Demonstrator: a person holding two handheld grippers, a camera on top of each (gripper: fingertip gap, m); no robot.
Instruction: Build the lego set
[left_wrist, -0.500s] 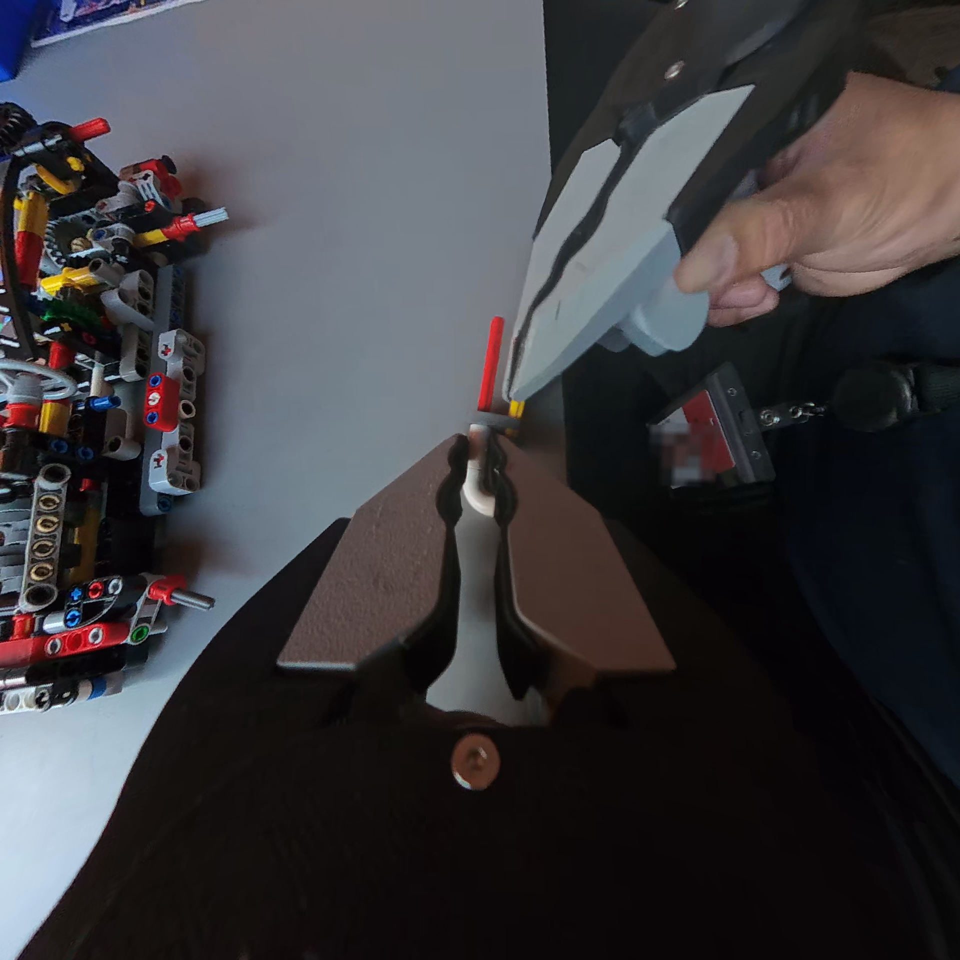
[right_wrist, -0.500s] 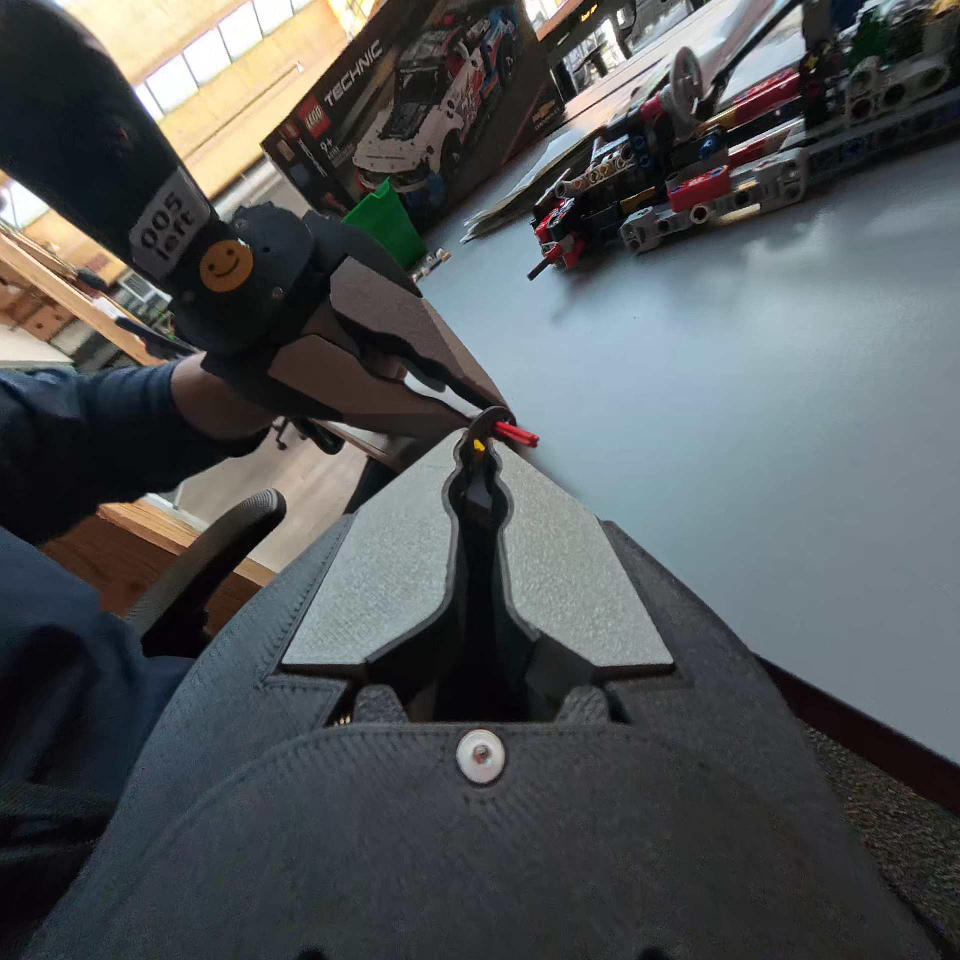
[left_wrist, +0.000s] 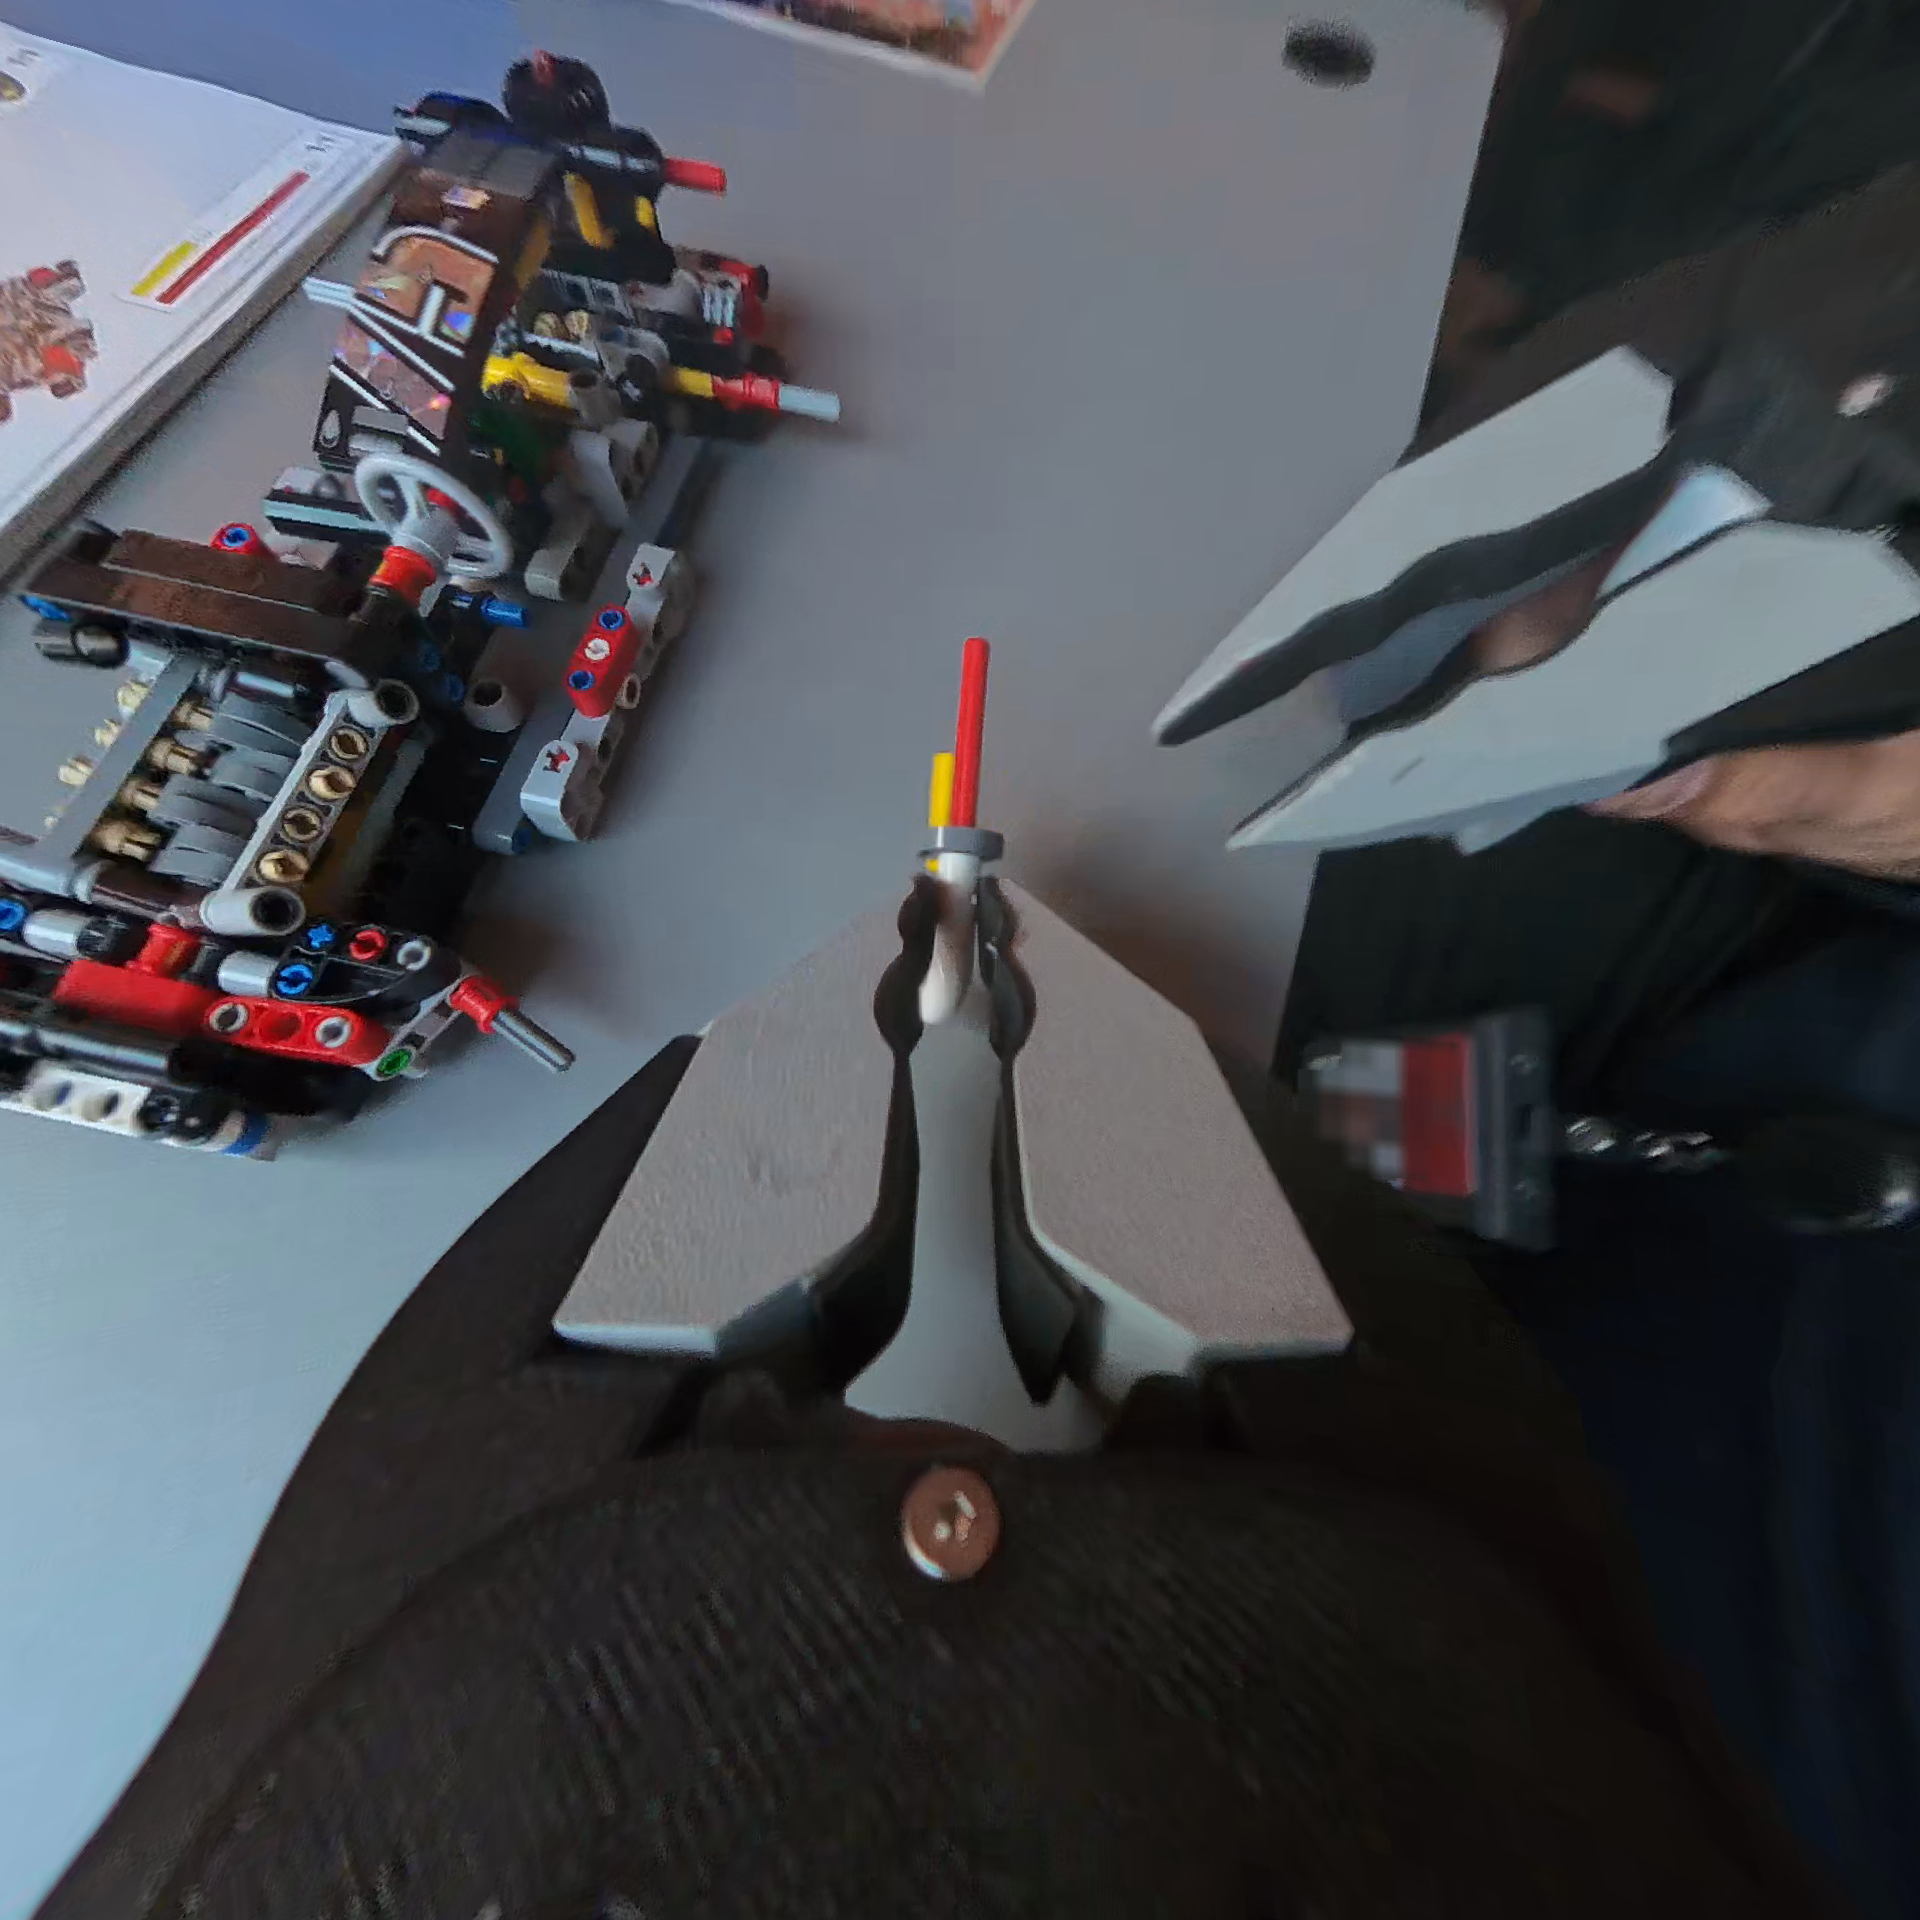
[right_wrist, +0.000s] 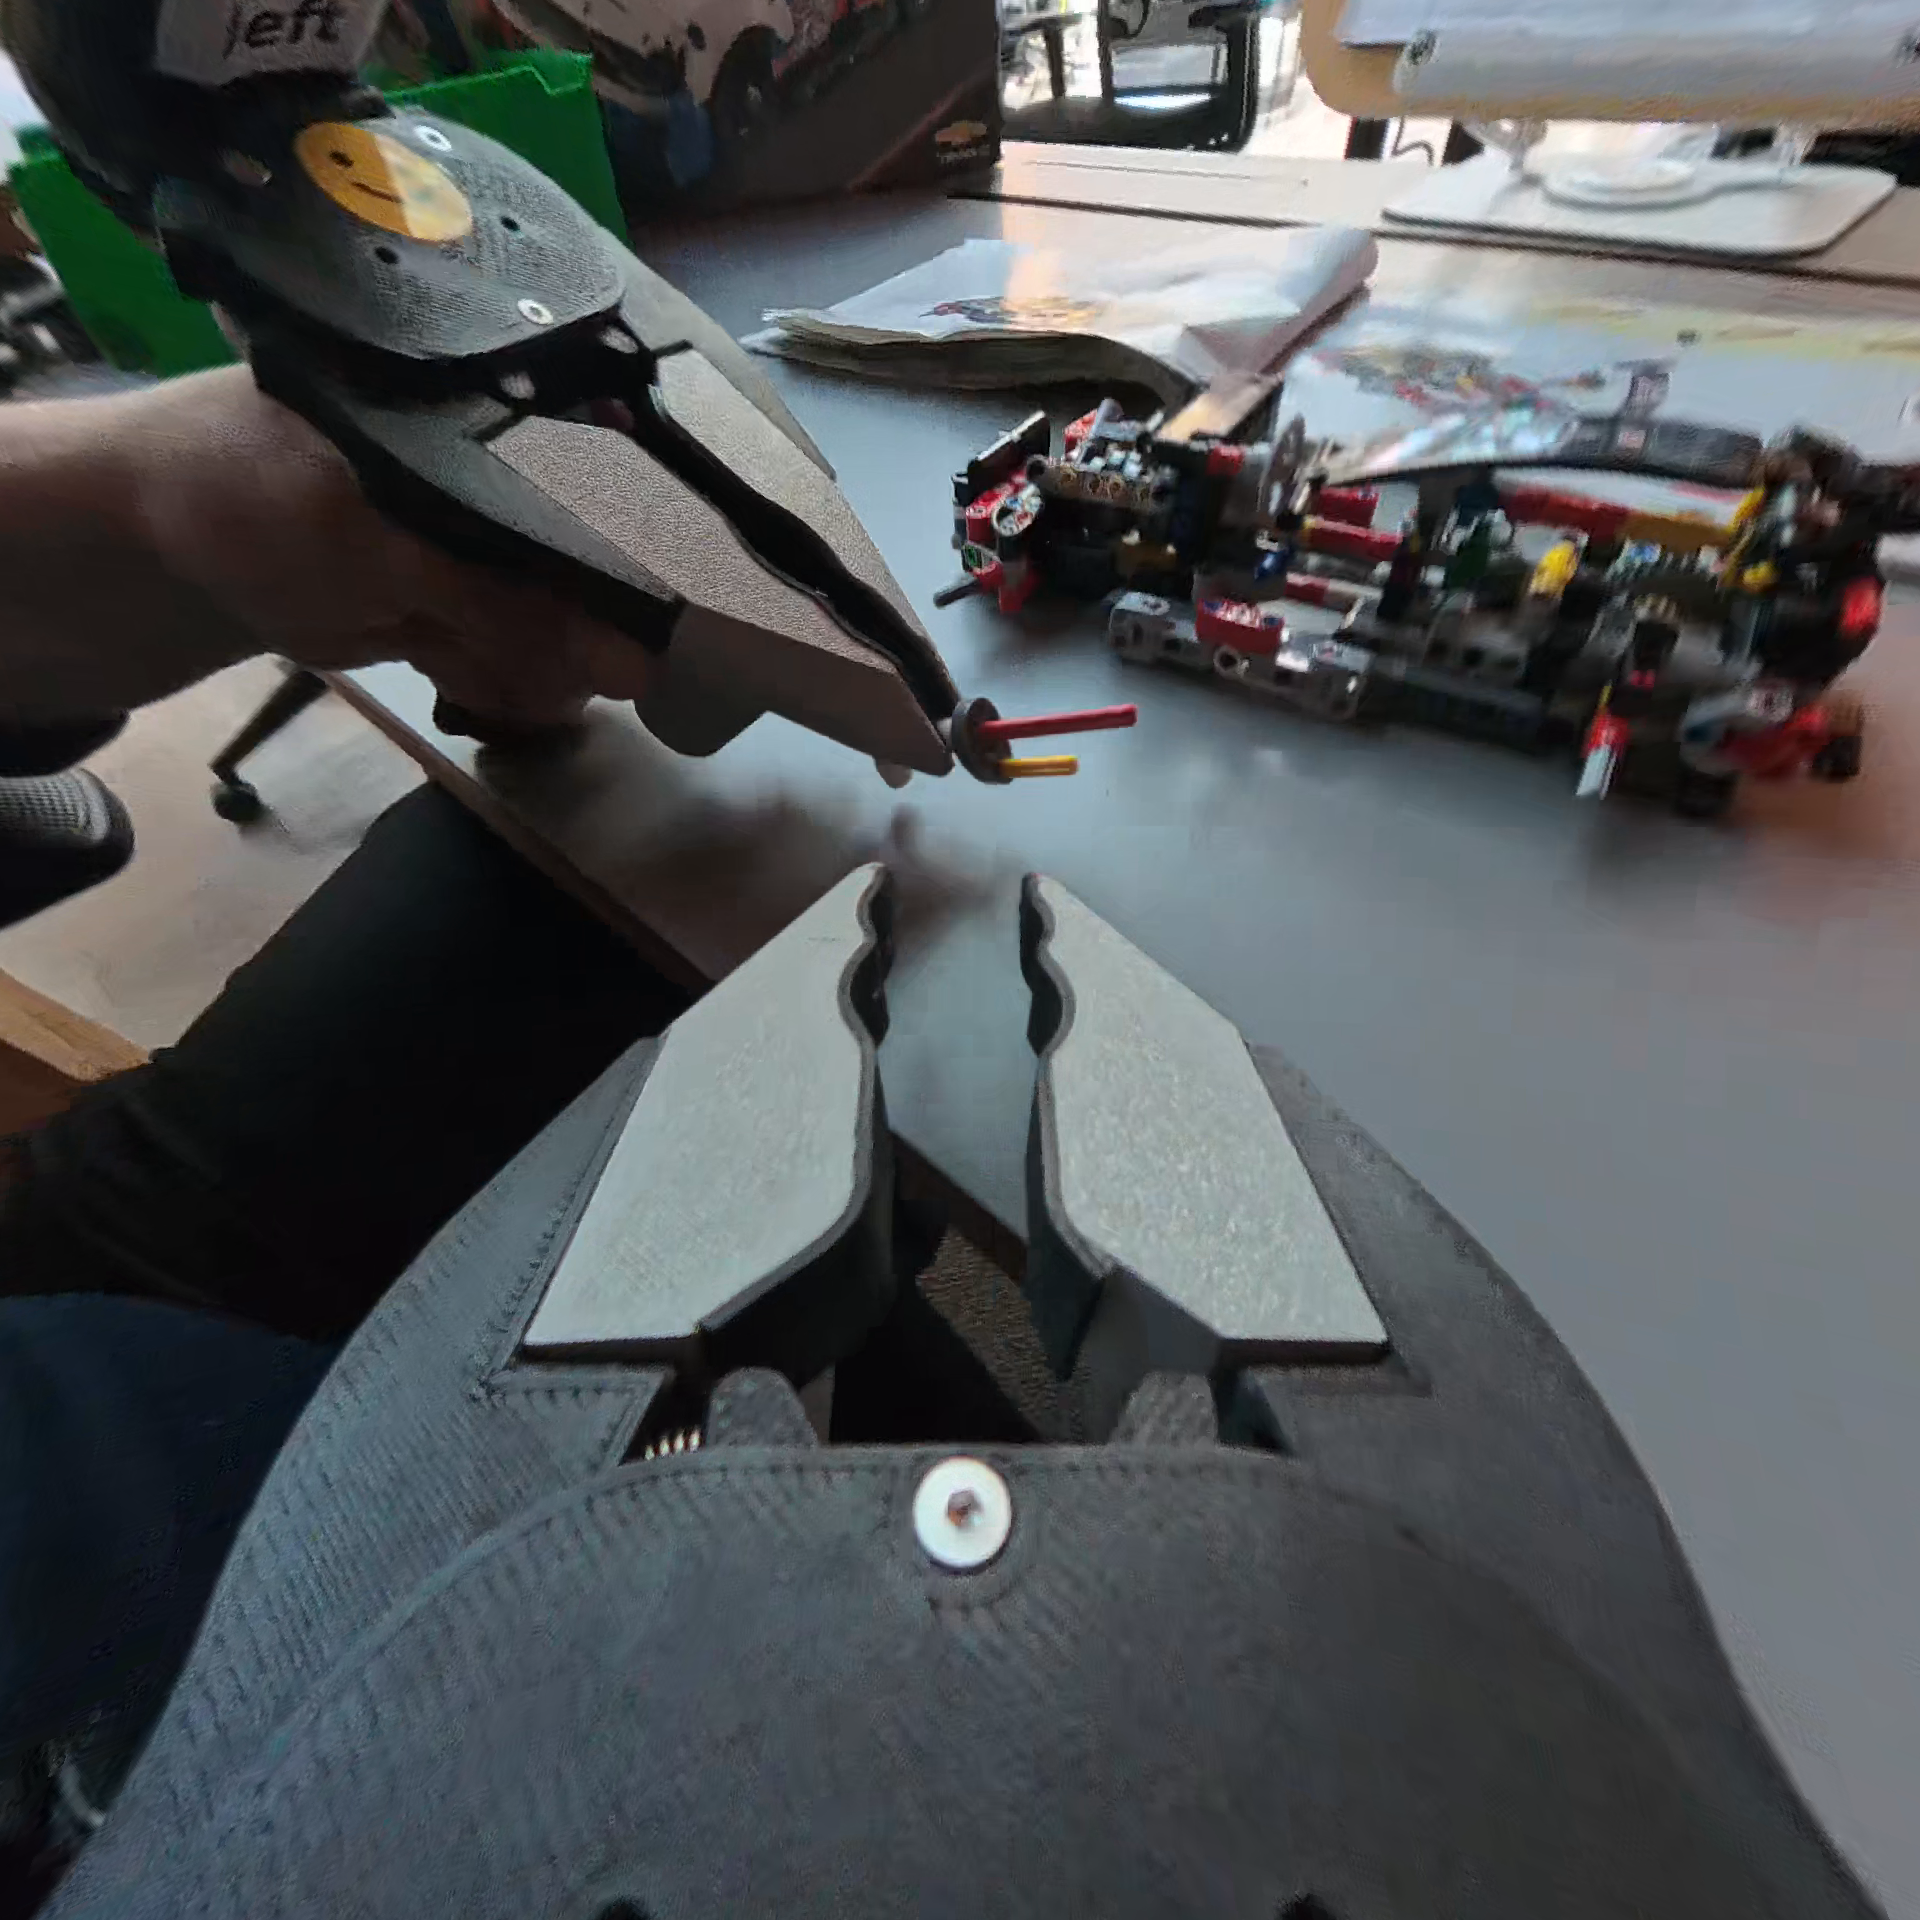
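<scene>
Nearest the right wrist camera, the right gripper (right_wrist: 956, 894) hangs just above the grey table (right_wrist: 1455, 1091) with its jaws spread and nothing between them. Half a second earlier these jaws were pressed together at the tip of the small piece; they have since let go and drawn back, so the piece now rests with the other gripper alone.

Just beyond, up and to the left, the left gripper (left_wrist: 951, 914) pinches the pale stub of a small assembly (left_wrist: 961, 831), its jaws nearly together on that stub. The assembly consists of a grey collar carrying a long red rod (left_wrist: 974, 727) and a shorter yellow rod (left_wrist: 941, 790), both projecting forward past the fingertips and clear of the table. A hand (right_wrist: 343, 582) grips the left tool's body. In the left wrist view the right gripper appears off to the right, well apart from the rods.

Farther across the table lies a partly built brick model vehicle (right_wrist: 1455, 592), long and low, with red, yellow, black and grey parts and a white steering wheel (left_wrist: 431, 514). Open printed booklets (right_wrist: 1060, 312) lie behind it, and green bins (right_wrist: 520, 114) and a large printed box stand at the far edge.
</scene>
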